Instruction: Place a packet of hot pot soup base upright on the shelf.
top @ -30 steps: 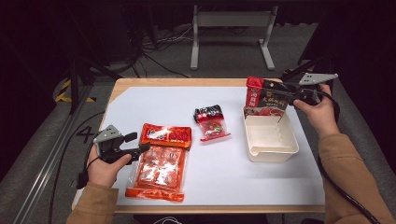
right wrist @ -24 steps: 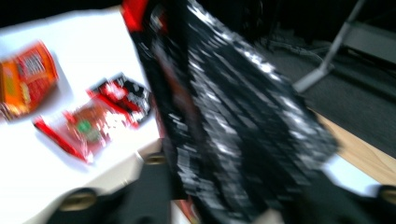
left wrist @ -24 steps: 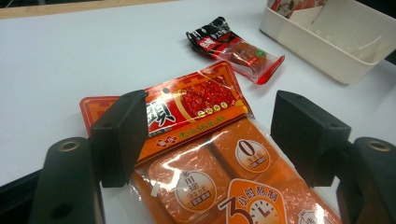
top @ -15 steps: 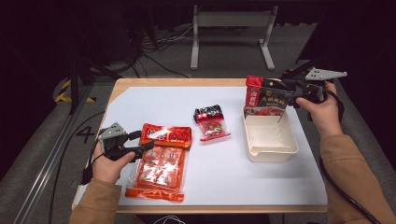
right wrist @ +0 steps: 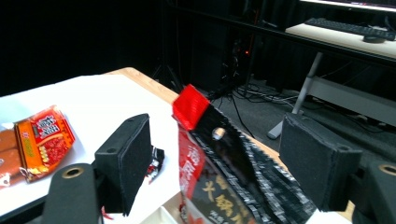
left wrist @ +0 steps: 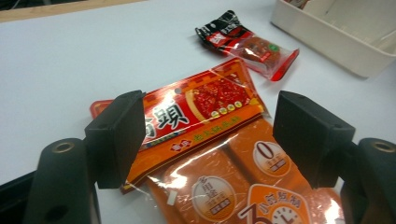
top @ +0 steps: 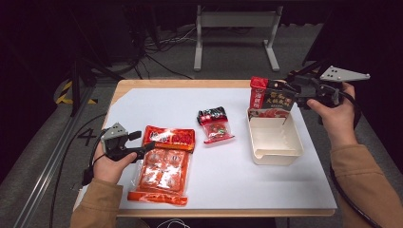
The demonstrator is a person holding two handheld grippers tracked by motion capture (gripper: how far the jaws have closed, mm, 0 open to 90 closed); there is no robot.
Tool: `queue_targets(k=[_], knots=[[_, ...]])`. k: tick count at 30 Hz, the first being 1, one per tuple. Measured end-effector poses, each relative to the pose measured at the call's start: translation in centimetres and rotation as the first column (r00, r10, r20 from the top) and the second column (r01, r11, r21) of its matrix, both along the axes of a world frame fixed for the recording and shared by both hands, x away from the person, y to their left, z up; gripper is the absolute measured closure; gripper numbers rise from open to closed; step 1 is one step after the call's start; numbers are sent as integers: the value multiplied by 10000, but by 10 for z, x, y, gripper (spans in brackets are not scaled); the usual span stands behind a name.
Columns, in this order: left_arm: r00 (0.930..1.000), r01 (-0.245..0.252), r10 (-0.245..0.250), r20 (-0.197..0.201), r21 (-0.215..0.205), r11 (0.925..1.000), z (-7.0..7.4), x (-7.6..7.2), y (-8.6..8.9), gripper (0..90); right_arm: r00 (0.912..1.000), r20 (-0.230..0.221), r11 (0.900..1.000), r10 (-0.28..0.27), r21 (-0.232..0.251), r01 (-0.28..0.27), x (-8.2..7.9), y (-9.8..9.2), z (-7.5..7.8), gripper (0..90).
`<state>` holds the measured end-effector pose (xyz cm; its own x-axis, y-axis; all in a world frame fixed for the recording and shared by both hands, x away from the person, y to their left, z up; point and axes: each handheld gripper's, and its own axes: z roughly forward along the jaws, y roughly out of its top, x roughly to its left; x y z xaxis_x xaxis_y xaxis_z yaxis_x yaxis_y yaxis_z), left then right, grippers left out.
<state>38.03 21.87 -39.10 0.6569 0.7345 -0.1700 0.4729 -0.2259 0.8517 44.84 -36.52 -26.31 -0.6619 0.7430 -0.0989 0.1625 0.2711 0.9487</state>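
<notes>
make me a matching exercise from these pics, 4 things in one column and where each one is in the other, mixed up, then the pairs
Things:
1. black and red pouch
2. small dark snack pack
3. orange packet
4. white bin

Places:
A. lying across the top of the bigger orange pack, just ahead of the left gripper
B. alone on the white sheet, mid-table
C. standing at the far end of the bin, between the open jaws of the right gripper
D. on the right part of the sheet, near the right forearm

Pairs: 1-C, 2-B, 3-A, 4-D
</notes>
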Motion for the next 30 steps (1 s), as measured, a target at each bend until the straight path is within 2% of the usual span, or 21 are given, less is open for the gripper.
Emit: queue_targets(k=[4,5,6,10,13,17,21,24,26,30], knots=[[10000,-72,72,10,128,9999,-1,2,4,257,9998,-11,9997,-222,38,222,-12,6,0,268],[9999,-111,111,18,193,9998,-1,2,5,254,9997,-81,9995,-234,233,236,-22,10,-2,266],[9999,-116,115,43,261,9996,-1,2,6,252,9997,-112,9994,-200,263,203,-26,12,-3,265],[9998,-190,189,71,135,9997,-1,2,11,247,9999,-92,9996,-84,251,86,-44,20,-11,261],[9998,-191,190,64,35,9998,-2,3,14,250,9999,-102,9989,91,470,-86,-54,25,-21,259],[9999,-66,65,106,108,9999,-1,3,16,247,9997,-207,9996,119,269,-113,-65,31,-32,259],[9997,-29,25,224,194,9998,-1,3,18,230,9995,-284,9990,119,433,-107,-72,33,-37,259],[9995,181,-189,262,280,9994,1,3,19,224,9993,-363,9986,51,529,-32,-79,34,-43,258],[9996,255,-257,119,221,9994,2,1,19,223,9992,-393,9985,34,552,-12,-82,37,-48,256],[9982,585,-588,146,196,9981,6,-2,21,217,9986,-511,9973,147,727,-109,-83,43,-56,252]])
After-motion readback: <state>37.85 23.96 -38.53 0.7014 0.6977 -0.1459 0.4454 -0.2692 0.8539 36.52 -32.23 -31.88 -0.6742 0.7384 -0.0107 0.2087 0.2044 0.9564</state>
